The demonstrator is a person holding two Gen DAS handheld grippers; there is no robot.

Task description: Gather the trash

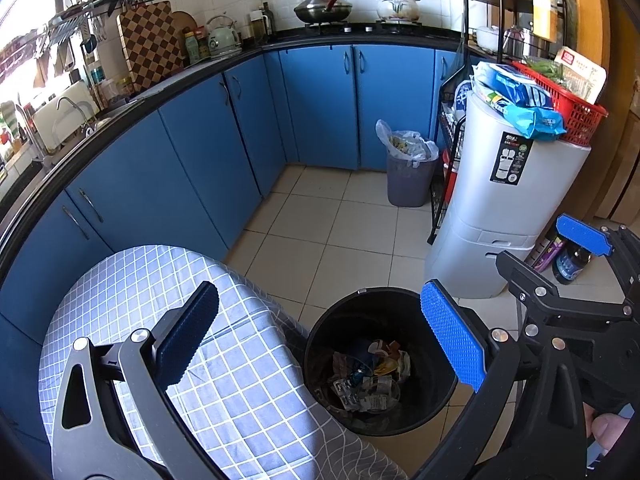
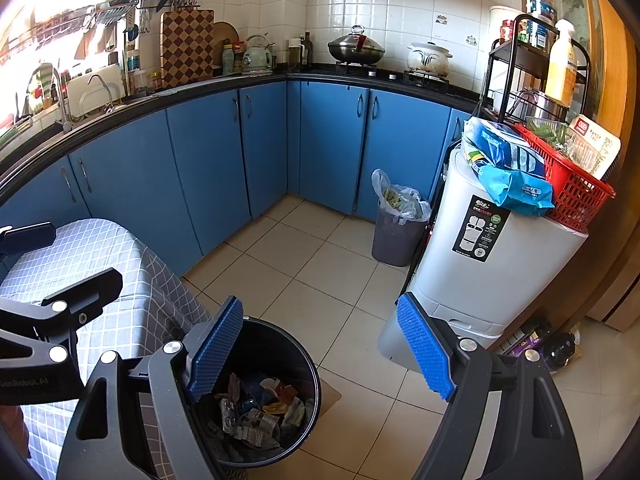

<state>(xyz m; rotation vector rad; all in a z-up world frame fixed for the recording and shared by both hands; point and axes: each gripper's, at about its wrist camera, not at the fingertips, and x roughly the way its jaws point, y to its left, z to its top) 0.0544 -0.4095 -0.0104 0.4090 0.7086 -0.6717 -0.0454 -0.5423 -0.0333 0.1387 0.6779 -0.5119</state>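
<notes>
Two handheld grippers hover over a black trash bin [image 1: 380, 364] on a tiled kitchen floor [image 1: 320, 232], crumpled wrappers [image 1: 370, 376] already lying at its bottom. The left gripper [image 1: 320, 348] has its fingers spread wide, nothing between them; the right gripper [image 2: 320, 352] is likewise released and empty. Only the left wrist view shows the right gripper from outside [image 1: 568, 280] — with a fingertip of the person's hand [image 1: 606, 430] at the frame's edge. The bin stands just beside a bench draped in a grid-patterned cloth [image 1: 168, 304]. Blue cabinets [image 2: 208, 168] curve around the room — a lined grey bin [image 2: 394, 224] near a white appliance [image 2: 480, 264] carrying a red basket [image 2: 576, 188].
</notes>
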